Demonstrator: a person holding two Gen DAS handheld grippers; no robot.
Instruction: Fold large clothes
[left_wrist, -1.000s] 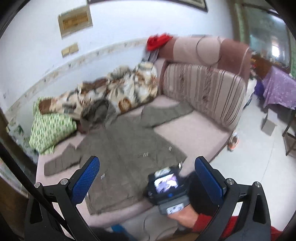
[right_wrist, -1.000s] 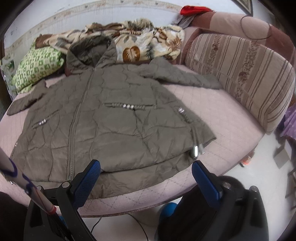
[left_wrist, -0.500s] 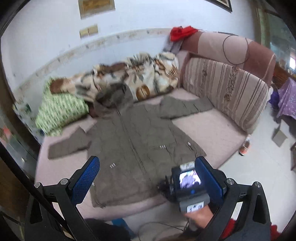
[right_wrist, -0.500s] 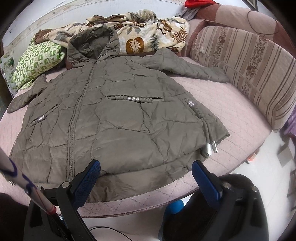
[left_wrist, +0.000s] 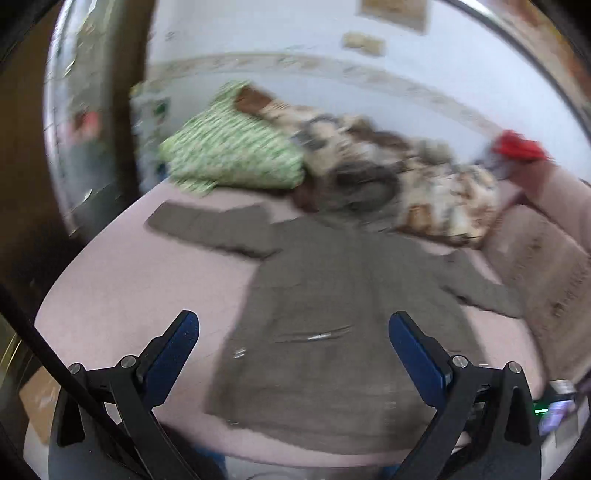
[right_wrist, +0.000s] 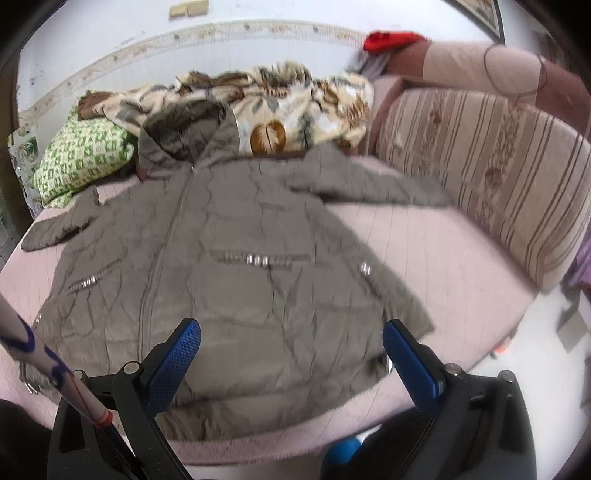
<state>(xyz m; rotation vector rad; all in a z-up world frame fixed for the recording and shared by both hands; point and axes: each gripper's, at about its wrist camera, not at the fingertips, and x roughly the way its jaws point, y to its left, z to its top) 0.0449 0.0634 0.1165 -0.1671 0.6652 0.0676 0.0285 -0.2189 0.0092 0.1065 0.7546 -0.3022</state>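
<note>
Both the left gripper (left_wrist: 293, 345) and right gripper (right_wrist: 291, 347) hover over the jacket (right_wrist: 229, 280), fingers spread wide, gripping nothing.

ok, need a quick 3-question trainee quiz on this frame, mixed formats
1. True or false: the olive-grey quilted hooded jacket lies spread flat, front up, with both sleeves out to the sides.
2. Which is gripping fabric? A) left gripper B) right gripper C) neither
3. Fill in: the green-and-white patterned pillow lies near the jacket's ____ end.

Key:
1. True: the zip faces up and the sleeves are spread on the pink quilted sofa seat.
2. C: both sets of jaws stand open with nothing between them.
3. Hood.
</note>
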